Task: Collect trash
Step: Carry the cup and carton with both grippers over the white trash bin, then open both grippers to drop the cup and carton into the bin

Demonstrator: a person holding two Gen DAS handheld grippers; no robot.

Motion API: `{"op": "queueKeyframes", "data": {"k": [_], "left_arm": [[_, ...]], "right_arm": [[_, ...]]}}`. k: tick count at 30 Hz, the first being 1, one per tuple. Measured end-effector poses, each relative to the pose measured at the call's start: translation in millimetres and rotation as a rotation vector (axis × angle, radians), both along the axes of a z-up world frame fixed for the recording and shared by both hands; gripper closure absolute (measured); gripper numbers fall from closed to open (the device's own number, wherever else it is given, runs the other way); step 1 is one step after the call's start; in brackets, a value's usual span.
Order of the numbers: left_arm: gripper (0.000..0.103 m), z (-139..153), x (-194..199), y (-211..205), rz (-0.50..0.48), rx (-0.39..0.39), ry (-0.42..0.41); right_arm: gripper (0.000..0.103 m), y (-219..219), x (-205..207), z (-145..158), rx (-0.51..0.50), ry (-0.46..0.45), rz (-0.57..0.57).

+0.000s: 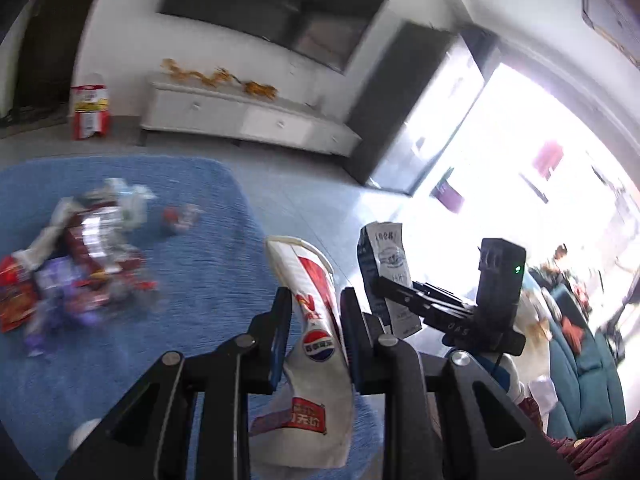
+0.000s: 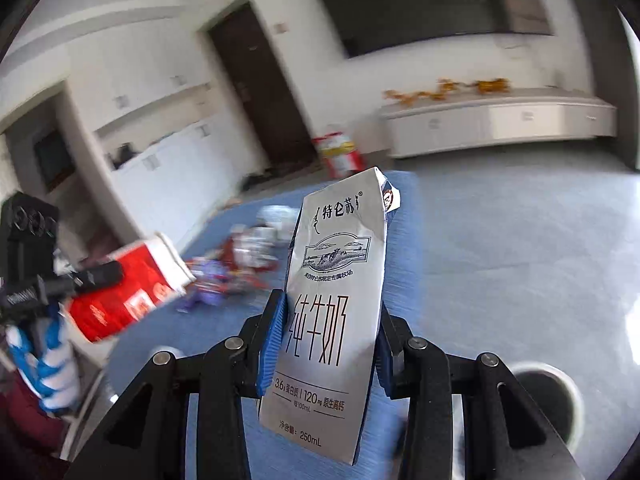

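So the milk carton (image 2: pixel 332 312) is a flattened silver one with black Chinese print and a "250mL" marking near the bottom. It stands pretty much upright, pinched around its middle by the right gripper (image 2: pixel 330 340), whose blue pads (image 2: pixel 274 336) press in on both edges, so the jaws are only partly closed but definitely clamped on it. It's up in the air, above the blue rug (image 2: pixel 404 240).

The left gripper (image 1: pixel 314 332) has the other piece: a squashed white paper cup (image 1: pixel 316 332) with red panels and a Pepsi logo. It's gripped about halfway up, with the open rim pointing away and up. Those jaws are fairly narrow and tight on the cup. In the left wrist view you can see the right gripper just beside it on the right, carton sticking up from it. In the right wrist view the cup shows up at the left edge, red side facing the camera.

Further out, there's a blurry pile of wrappers (image 1: pixel 76 264) on the rug, red, purple and silvery stuff, off to the left and well apart from both grippers.

Beyond the rug there's grey floor, a long white TV cabinet (image 1: pixel 248 116) against the wall with a dark TV (image 1: pixel 276 8) above it, and a red and white bag (image 1: pixel 90 106) standing on the floor near a dark door (image 2: pixel 260 92).
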State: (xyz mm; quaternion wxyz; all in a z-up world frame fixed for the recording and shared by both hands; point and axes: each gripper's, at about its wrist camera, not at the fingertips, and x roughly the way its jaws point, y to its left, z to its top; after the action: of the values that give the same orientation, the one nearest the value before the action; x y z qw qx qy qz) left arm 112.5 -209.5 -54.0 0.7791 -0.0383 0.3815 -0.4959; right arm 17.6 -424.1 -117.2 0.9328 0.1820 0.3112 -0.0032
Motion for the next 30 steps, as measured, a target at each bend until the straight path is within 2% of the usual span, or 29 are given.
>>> {"op": "queueKeyframes", "data": {"k": [4,8,13,15,16,17,19,20,22,25,30], "left_arm": [[0.079,-19.7,-10.7,-81.1,-0.110,0.061,0.018],[0.079,-45.7,-19.6,-151.3,-0.182,0.122,0.041],[0.079,-88.6,-24.5,-223.1,-0.233,0.190,0.081],[0.078,-106.7,-23.6,-246.3,-0.250,0.210,0.122],[0.074,-114.8,-23.6,-255.8,-0.255,0.218,0.143],[0.063,-121.3,-25.2,-262.9,-0.259,0.225,0.154],[0.051,-128.3,-25.7,-271.4,-0.252,0.231,0.160],[0.051,-129.3,-25.7,-272.0,-0.254,0.224,0.168],[0.051,-124.4,-27.2,-267.1,-0.258,0.207,0.174],[0.051,-108.0,-24.9,-253.2,-0.224,0.186,0.121],[0.050,-71.0,-16.5,-212.4,-0.141,0.136,0.034]], "right_arm": [[0.063,-50.9,-35.4,-33.2,-0.023,0.093,-0.160],[0.063,-87.2,-55.0,-68.0,-0.008,0.176,-0.261],[0.062,-121.0,-62.8,-110.5,0.024,0.264,-0.333],[0.061,-128.8,-59.9,-121.1,0.024,0.296,-0.349],[0.060,-134.2,-59.0,-124.7,0.021,0.308,-0.358],[0.055,-138.0,-59.0,-130.1,0.014,0.322,-0.367],[0.044,-140.1,-61.9,-136.6,-0.011,0.348,-0.397],[0.043,-148.0,-65.9,-140.3,-0.014,0.351,-0.405],[0.043,-150.3,-69.6,-140.3,-0.005,0.344,-0.412],[0.043,-150.3,-74.2,-132.8,-0.011,0.330,-0.427],[0.043,-137.8,-77.3,-98.7,-0.026,0.258,-0.438]]}}
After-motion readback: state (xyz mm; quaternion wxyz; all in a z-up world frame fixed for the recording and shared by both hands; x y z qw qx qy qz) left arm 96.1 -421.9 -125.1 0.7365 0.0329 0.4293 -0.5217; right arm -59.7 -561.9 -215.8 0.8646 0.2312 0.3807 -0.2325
